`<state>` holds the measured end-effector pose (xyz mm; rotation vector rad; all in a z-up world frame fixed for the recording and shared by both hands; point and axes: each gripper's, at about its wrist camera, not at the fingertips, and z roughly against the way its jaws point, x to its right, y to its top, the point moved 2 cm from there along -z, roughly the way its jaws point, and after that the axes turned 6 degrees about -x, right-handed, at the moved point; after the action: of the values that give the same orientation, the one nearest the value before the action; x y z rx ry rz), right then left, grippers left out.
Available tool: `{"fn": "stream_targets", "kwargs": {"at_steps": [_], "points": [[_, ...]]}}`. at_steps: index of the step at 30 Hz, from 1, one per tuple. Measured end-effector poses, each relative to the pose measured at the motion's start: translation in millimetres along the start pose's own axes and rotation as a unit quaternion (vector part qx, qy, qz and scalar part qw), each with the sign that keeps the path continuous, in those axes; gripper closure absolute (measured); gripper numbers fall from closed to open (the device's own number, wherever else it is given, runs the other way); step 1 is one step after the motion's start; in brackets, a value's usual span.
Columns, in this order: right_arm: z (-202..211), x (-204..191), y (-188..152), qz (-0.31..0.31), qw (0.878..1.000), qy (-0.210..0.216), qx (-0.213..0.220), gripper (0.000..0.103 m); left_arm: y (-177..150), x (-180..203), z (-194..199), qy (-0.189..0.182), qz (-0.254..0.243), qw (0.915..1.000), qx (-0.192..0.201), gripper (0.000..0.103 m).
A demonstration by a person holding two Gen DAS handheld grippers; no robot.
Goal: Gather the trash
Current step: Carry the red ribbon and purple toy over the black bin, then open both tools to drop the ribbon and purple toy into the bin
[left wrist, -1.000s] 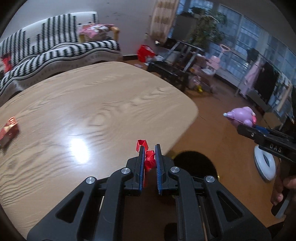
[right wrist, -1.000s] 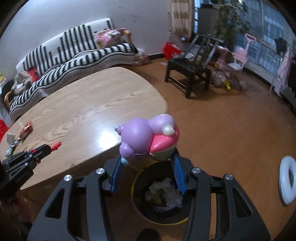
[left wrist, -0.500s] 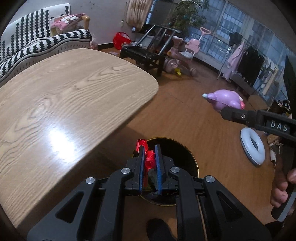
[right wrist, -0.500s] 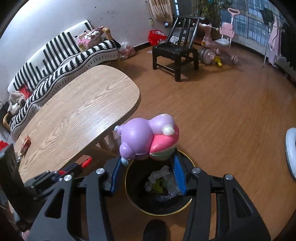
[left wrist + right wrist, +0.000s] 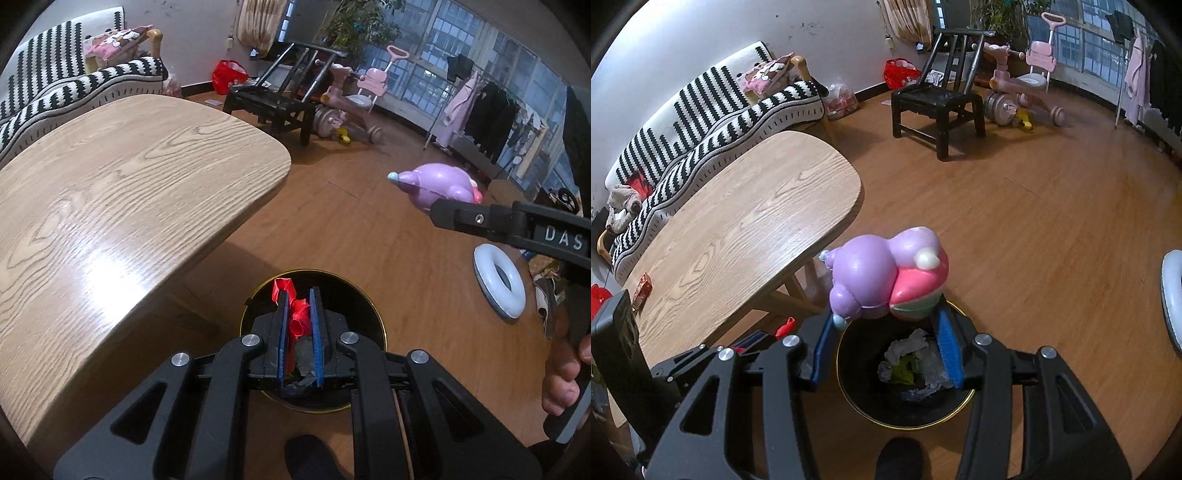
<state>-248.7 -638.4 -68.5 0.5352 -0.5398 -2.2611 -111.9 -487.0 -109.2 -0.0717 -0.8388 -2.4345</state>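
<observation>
My left gripper point(image 5: 298, 295) is shut on a crumpled red wrapper point(image 5: 295, 310) and holds it over the black trash bin point(image 5: 365, 310) with a gold rim on the floor. My right gripper point(image 5: 886, 317) is shut on a purple and pink squishy toy point(image 5: 886, 273) and holds it above the same bin point(image 5: 864, 391), which has white and green trash inside. The toy point(image 5: 439, 182) and right gripper also show at the right of the left wrist view. The left gripper's tip with the red wrapper point(image 5: 786, 326) shows at the lower left of the right wrist view.
The wooden table point(image 5: 110, 192) stands left of the bin, with a small red packet point(image 5: 642, 290) near its far end. A striped sofa point(image 5: 713, 122), a black chair point(image 5: 938, 99), a pink tricycle point(image 5: 1023, 88) and a white ring point(image 5: 498, 280) on the floor are around.
My left gripper has moved right, off the table edge to over the bin, still holding the red wrapper. My right gripper has stayed over the bin with the toy.
</observation>
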Motion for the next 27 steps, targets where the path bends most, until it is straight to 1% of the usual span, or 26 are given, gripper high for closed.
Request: {"fn": "stream_targets", "kwargs": {"at_steps": [7,11,15,17,18,19,20,21,22,23,25,27], "points": [[-1.6,-1.1,-2.3,-0.003,1.0,-0.002,-0.003,0.055,3.4,6.6,-10.1,-0.012,-0.005,0.9999,-0.009,0.093],[-2.3,-0.7,-2.4,-0.01,1.0,-0.003,-0.005,0.054,4.0,14.4,-20.9,-0.022,-0.017,0.9995,-0.018,0.093],[-8.1,3.0,-5.3,-0.02,1.0,-0.007,-0.014,0.046,5.1,17.8,-31.5,-0.034,-0.018,0.9988,-0.03,0.092],[-10.4,5.7,-6.3,-0.027,0.999,-0.008,-0.02,0.045,4.6,17.7,-37.8,-0.036,-0.016,0.9985,-0.037,0.091],[-11.3,7.1,-6.1,-0.032,0.999,-0.006,-0.022,0.043,3.6,17.5,-40.9,-0.037,-0.014,0.9984,-0.042,0.087],[-12.0,8.0,-7.0,-0.034,0.999,-0.006,-0.024,0.041,3.4,16.5,-43.0,-0.038,-0.012,0.9982,-0.045,0.075],[-12.3,8.3,-8.1,-0.035,0.999,-0.005,-0.026,0.039,3.5,14.9,-44.4,-0.042,-0.007,0.998,-0.046,0.066],[-12.5,8.7,-9.0,-0.036,0.999,-0.006,-0.026,0.039,3.7,12.4,-44.9,-0.046,0.001,0.9979,-0.044,0.049],[-12.4,9.0,-9.6,-0.036,0.999,-0.008,-0.025,0.038,3.9,11.5,-45.0,-0.046,0.004,0.9981,-0.041,0.046],[-11.8,8.0,-10.0,-0.036,0.999,-0.008,-0.025,0.038,4.1,10.3,-44.7,-0.045,0.005,0.9982,-0.04,0.046],[-12.5,7.0,-11.2,-0.035,0.999,0.0,-0.028,0.037,5.0,9.5,-43.4,-0.043,0.005,0.9983,-0.04,0.037],[-11.3,4.0,-11.5,-0.032,0.999,-0.001,-0.027,0.036,4.7,8.8,-38.7,-0.041,0.006,0.9986,-0.033,0.034]]}}
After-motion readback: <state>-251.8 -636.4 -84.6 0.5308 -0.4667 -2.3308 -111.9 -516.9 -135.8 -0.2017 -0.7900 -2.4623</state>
